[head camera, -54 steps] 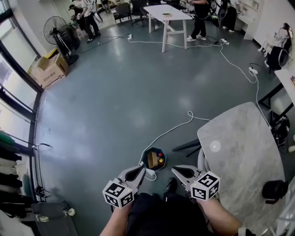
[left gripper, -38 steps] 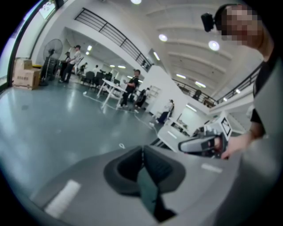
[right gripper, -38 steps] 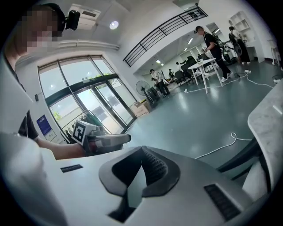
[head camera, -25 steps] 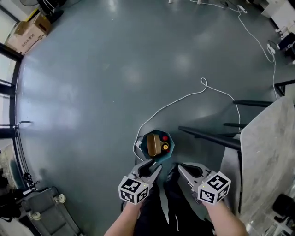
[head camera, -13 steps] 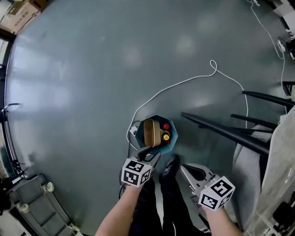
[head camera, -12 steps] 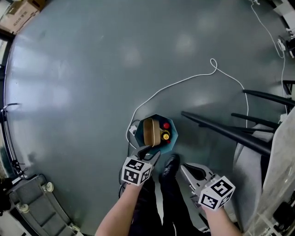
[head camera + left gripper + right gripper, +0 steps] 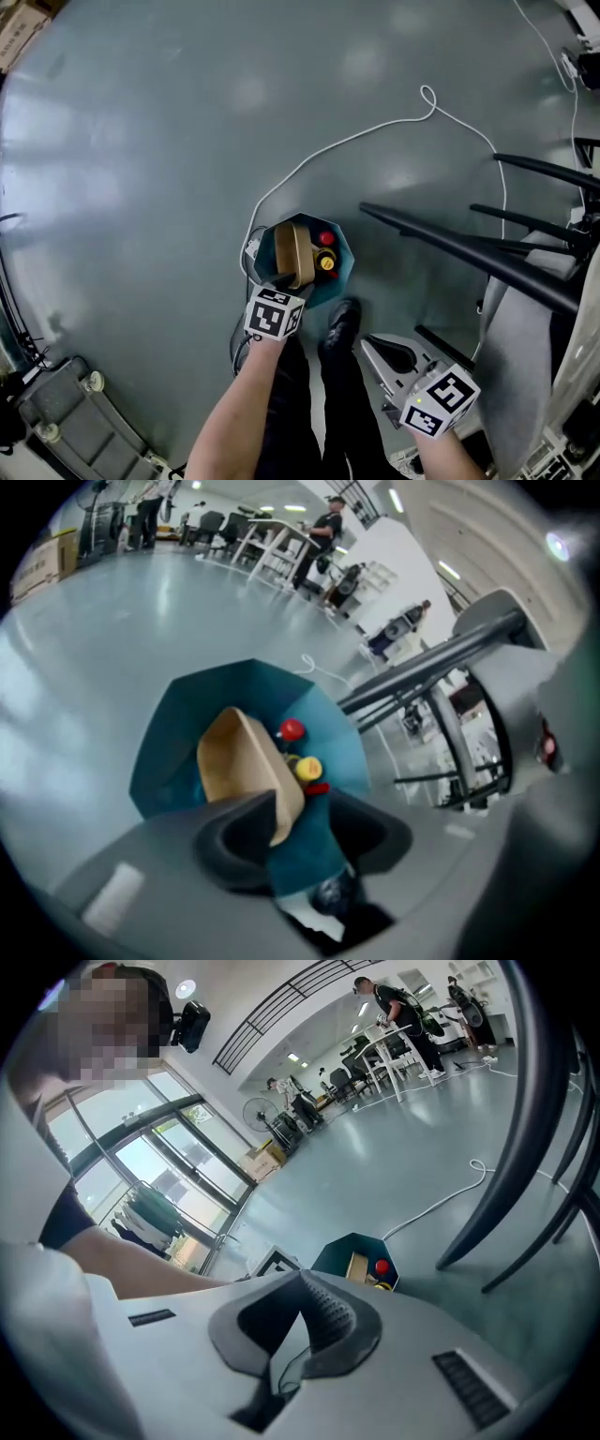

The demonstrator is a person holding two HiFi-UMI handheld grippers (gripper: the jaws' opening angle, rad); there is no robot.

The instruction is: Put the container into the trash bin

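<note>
A teal eight-sided trash bin (image 7: pixel 342 247) stands on the grey floor, just ahead of the person's black shoe (image 7: pixel 339 327). A brown paper container (image 7: pixel 289 251) lies inside it on edge, beside bottles with a red cap (image 7: pixel 325 239) and a yellow cap (image 7: pixel 327 263). My left gripper (image 7: pixel 292 282) reaches down over the bin's near rim. In the left gripper view its jaws (image 7: pixel 314 819) stand apart, with the bin's wall (image 7: pixel 178 733) and the container's near corner (image 7: pixel 239 761) between them. My right gripper (image 7: pixel 368 343) hangs shut and empty to the right, short of the bin (image 7: pixel 347 1244).
A white cable (image 7: pixel 375 131) loops across the floor behind the bin. Black metal legs (image 7: pixel 450 246) run out from a grey table (image 7: pixel 520 356) at the right. A wheeled cart (image 7: pixel 66 412) sits at the lower left.
My left gripper has dropped and moved forward from in front of the bin onto its near rim. The right gripper has sunk a little. The head view has closed in on the bin.
</note>
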